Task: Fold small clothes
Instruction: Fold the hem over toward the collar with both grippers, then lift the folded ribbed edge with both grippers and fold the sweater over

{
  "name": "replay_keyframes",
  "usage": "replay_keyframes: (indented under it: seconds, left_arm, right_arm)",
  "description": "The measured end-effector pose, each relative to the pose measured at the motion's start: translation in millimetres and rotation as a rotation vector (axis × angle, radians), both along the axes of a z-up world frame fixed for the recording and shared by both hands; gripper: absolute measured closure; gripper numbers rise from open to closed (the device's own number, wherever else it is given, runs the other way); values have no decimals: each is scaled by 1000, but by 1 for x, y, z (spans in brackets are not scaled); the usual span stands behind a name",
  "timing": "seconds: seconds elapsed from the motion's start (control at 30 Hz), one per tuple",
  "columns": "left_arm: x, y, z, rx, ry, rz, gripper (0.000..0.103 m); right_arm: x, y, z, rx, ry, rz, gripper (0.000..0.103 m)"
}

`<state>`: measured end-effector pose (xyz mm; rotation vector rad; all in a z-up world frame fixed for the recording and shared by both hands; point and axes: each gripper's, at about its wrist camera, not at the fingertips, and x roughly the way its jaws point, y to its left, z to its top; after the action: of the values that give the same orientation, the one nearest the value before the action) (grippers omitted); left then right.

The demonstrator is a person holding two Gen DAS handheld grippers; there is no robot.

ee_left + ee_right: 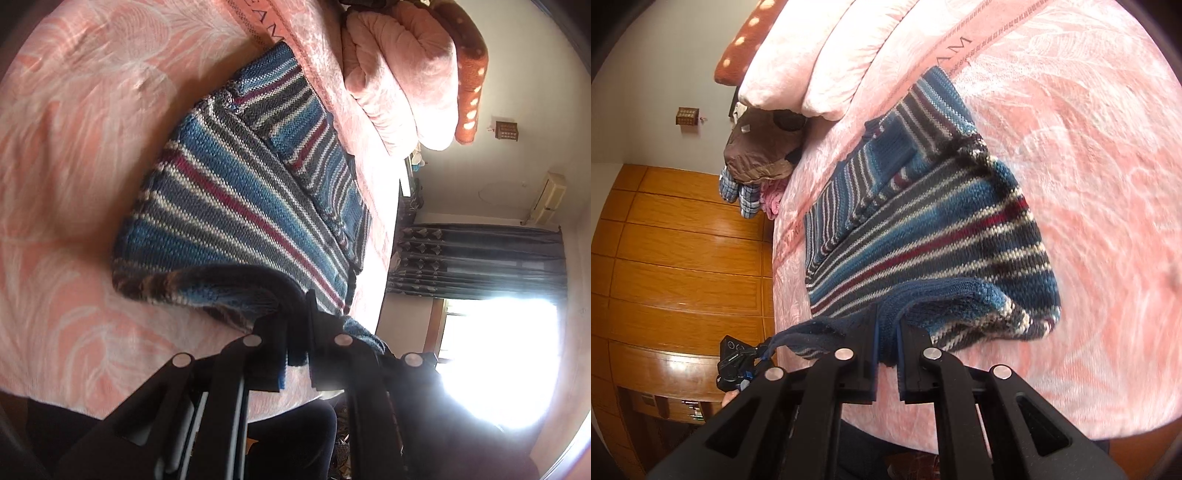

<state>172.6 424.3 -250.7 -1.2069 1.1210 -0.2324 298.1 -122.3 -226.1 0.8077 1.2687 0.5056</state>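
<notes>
So the left gripper [299, 325] is pinching the near hem of the striped knit sweater [236, 206], both of its black fingers [271, 347] squeezed onto the dark ribbed edge with a bit of blue knit poking out between them. Same deal on the other side: the right gripper [888, 334] is clamped on the near edge of the sweater [923, 236] too, fabric bunched up in the narrow gap between its fingers [916, 354]. In the right wrist view you can spot the other gripper off to the left, holding a stretched corner of the hem.

The sweater itself is blue, grey, white with thin red stripes, and it's lying on a bed with a pink leaf-patterned bedspread [74, 147]. The near hem is lifted off the bed by both grippers while the rest lies flat, with one sleeve folded across the body.

Further back, at the head of the bed, there's a folded pink quilt [402, 77] with a brown polka-dot pillow [469, 74] just beside it. The right wrist view also shows a pile of clothes [753, 162] near the bed edge and wooden cabinets [683, 240]. The left wrist view catches dark curtains [480, 258] over a bright window [502, 362].
</notes>
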Motion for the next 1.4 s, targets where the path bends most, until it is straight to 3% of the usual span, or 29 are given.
replay_keyframes:
  seconds: [0.4, 0.47, 0.5, 0.53, 0.6, 0.7, 0.8, 0.93, 1.1, 1.2, 1.23, 1.3, 1.37, 1.4]
  left_arm:
    - [109, 14, -81, 60, 175, -57, 94]
    - [116, 16, -85, 59, 168, -74, 90]
    - [117, 16, -84, 56, 157, -82, 84]
    - [117, 17, -81, 54, 135, -94, 71]
    - [117, 18, -67, 108, 75, -120, 50]
    - [116, 20, -44, 184, -8, -177, 48]
    - [122, 19, -33, 259, -51, -232, 48]
    - [132, 14, -42, 319, -39, -308, 47]
    - [143, 4, -68, 380, 6, -404, 46]
    - [146, 0, -71, 395, 1, -420, 48]
    - [145, -1, -69, 402, -6, -424, 64]
    - [142, -7, -66, 417, -14, -443, 94]
    - [138, -11, -60, 443, -38, -445, 95]
    - [137, -13, -56, 450, -53, -444, 96]
  right_arm:
    - [99, 22, -75, -81, 135, 54, 91]
    - [106, 22, -81, -62, 153, 66, 84]
    - [108, 21, -80, -45, 152, 68, 80]
    - [109, 20, -76, -40, 139, 72, 74]
    - [110, 17, -64, -45, 99, 92, 72]
    - [112, 16, -47, -73, 42, 144, 72]
    - [114, 22, -38, -188, -30, 217, 69]
    - [117, 35, -48, -292, -69, 311, 65]
    - [119, 42, -69, -317, -71, 355, 57]
    - [118, 46, -76, -318, -70, 379, 56]
    - [117, 48, -76, -322, -78, 388, 56]
    - [114, 52, -71, -331, -101, 408, 70]
    - [109, 56, -64, -357, -138, 420, 91]
    - [106, 57, -59, -368, -155, 425, 92]
